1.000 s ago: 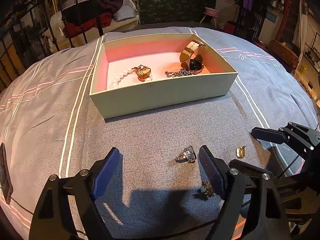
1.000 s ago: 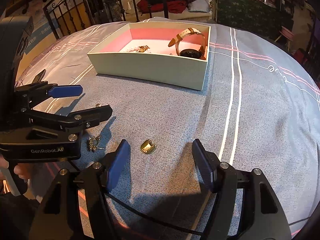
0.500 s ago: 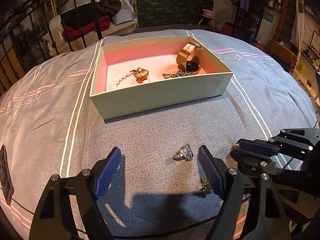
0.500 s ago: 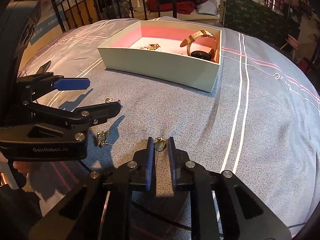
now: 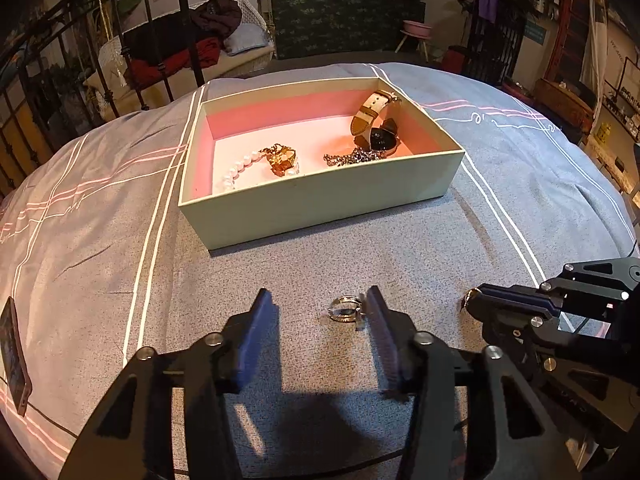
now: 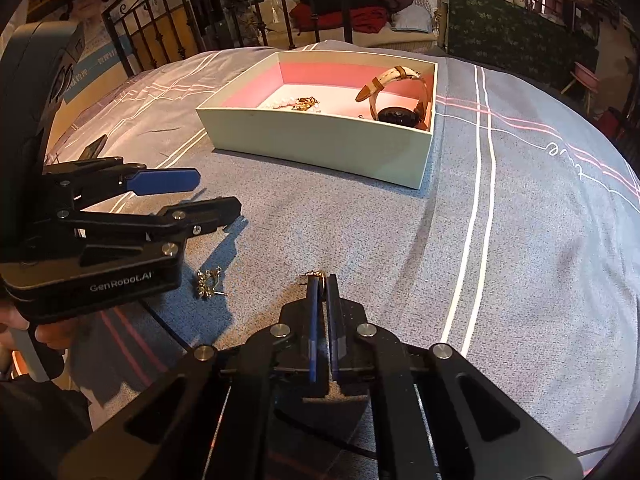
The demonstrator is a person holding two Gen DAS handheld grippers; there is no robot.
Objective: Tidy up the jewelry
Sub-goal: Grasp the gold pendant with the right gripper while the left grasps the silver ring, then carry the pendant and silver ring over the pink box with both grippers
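Note:
A pale green box (image 5: 320, 200) with a pink inside stands on the grey bedspread; it also shows in the right wrist view (image 6: 320, 140). It holds a pearl string (image 5: 240, 168), a gold piece (image 5: 282, 158), a dark chain (image 5: 352, 157) and a strap watch (image 5: 376, 120). A silver ring (image 5: 345, 309) lies on the cloth between my open left gripper's (image 5: 316, 320) fingers, near the right one. My right gripper (image 6: 321, 280) is shut on a small gold pendant (image 6: 314, 274), just above the cloth. A gold earring cluster (image 6: 208, 280) lies left of it.
A dark phone (image 5: 14, 356) lies at the bed's left edge. A black iron bed frame (image 5: 120, 60) and piled clothes (image 5: 192, 40) stand behind the box. White and pink stripes (image 6: 476, 200) run across the bedspread.
My right gripper closed on the gold pendant and lifted it slightly. My left gripper moved forward so the silver ring now lies between its fingers, which have narrowed.

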